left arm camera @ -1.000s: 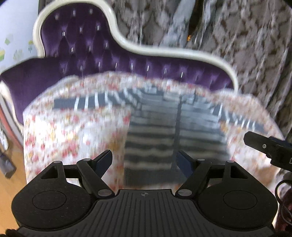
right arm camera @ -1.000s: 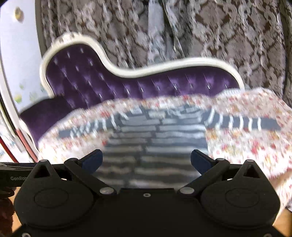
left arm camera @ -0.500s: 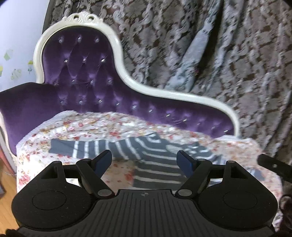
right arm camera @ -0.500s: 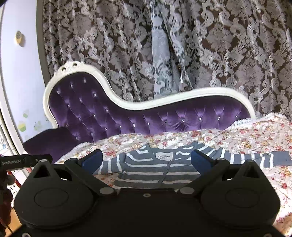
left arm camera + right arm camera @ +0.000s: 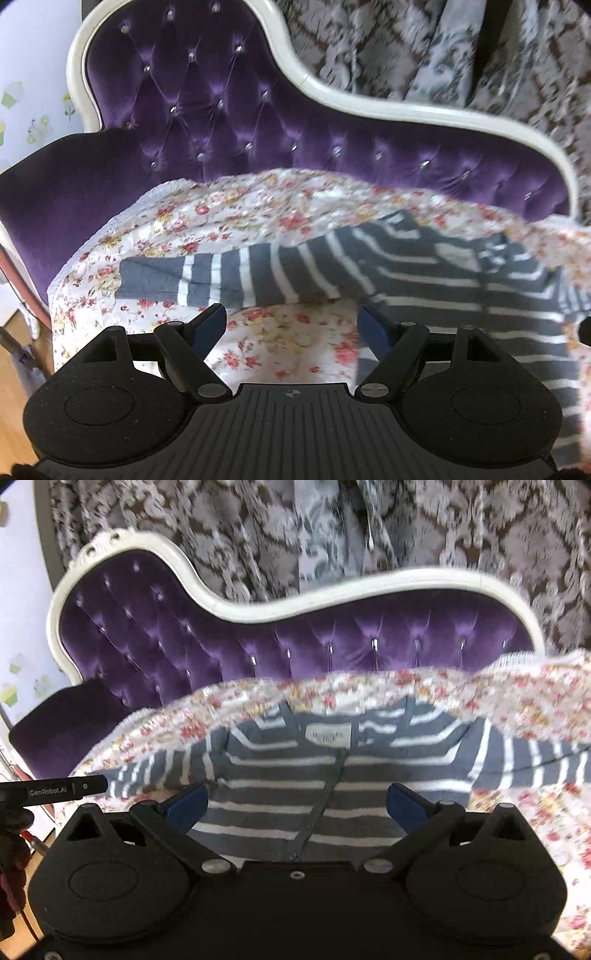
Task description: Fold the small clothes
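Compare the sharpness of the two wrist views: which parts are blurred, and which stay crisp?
Left wrist view: curtain and striped cardigan smear at right; the left gripper is crisp. Right wrist view: floral cover and curtain are motion-blurred, the cardigan's label unreadable; the right gripper is sharp.

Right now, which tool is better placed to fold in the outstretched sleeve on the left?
Left. The left tool, open, hovers just below that sleeve; the right tool sits over the striped top's middle.

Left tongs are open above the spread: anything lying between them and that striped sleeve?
Nothing but bare floral bedspread. In the left wrist view, the left tongs are open short of the sleeve of the striped cardigan.
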### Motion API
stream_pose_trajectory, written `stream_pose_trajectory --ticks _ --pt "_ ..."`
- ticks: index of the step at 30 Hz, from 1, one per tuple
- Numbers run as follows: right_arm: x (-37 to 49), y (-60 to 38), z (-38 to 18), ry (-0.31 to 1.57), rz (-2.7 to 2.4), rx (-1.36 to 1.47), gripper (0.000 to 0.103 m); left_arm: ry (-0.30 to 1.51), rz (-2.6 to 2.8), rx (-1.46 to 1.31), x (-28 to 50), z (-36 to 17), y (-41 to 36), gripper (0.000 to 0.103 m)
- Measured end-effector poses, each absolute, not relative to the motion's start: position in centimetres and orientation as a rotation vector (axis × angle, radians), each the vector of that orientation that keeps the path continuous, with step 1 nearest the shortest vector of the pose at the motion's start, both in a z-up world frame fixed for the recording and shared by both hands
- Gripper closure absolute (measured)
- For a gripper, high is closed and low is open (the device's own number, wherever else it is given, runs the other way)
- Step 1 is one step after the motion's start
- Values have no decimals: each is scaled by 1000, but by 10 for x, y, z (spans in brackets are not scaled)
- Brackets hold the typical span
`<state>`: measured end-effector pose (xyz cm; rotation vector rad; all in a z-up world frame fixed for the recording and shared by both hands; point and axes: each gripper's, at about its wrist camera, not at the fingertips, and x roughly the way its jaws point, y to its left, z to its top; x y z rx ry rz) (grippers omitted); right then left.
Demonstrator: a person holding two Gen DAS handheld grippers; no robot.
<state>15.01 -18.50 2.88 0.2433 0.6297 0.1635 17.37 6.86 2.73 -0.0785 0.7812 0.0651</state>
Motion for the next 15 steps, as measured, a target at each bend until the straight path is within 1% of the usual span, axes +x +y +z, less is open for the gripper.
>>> stream_pose_trajectory --ticks 4,13,15 --pt "173 -189 9 670 155 268 1 806 101 -56 196 9 73 26" --pt "200 -202 -22 653 153 334 1 840 144 24 238 -28 89 26" --pt "202 -204 -28 675 178 333 1 843 157 51 247 -37 97 26"
